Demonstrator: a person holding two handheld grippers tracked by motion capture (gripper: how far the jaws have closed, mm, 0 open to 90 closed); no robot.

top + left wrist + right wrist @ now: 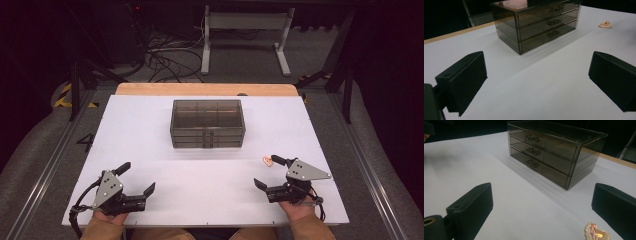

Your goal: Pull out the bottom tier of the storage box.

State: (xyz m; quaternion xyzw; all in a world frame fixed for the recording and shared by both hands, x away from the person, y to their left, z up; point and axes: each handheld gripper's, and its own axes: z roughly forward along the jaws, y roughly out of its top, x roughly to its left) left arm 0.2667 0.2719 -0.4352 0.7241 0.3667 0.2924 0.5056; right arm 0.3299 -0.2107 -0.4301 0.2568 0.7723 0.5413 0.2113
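A smoky clear three-drawer box (207, 123) stands at the middle of the white table top (150, 135), all drawers closed; it also appears in the left gripper view (536, 22) and the right gripper view (554, 150). A small gold and pink trinket (267, 160) lies on the table right of centre, also seen as the trinket (605, 24) and the trinket (596, 233). My left gripper (136, 178) rests open near the front left edge. My right gripper (267, 171) rests open near the front right, the trinket just beside its far jaw. Nothing sits between either pair of jaws.
A wooden strip (205, 89) borders the table's far edge. Beyond it the floor holds cables (165, 62) and a white desk frame (245, 35). Metal rails (50, 165) run along both sides of the table.
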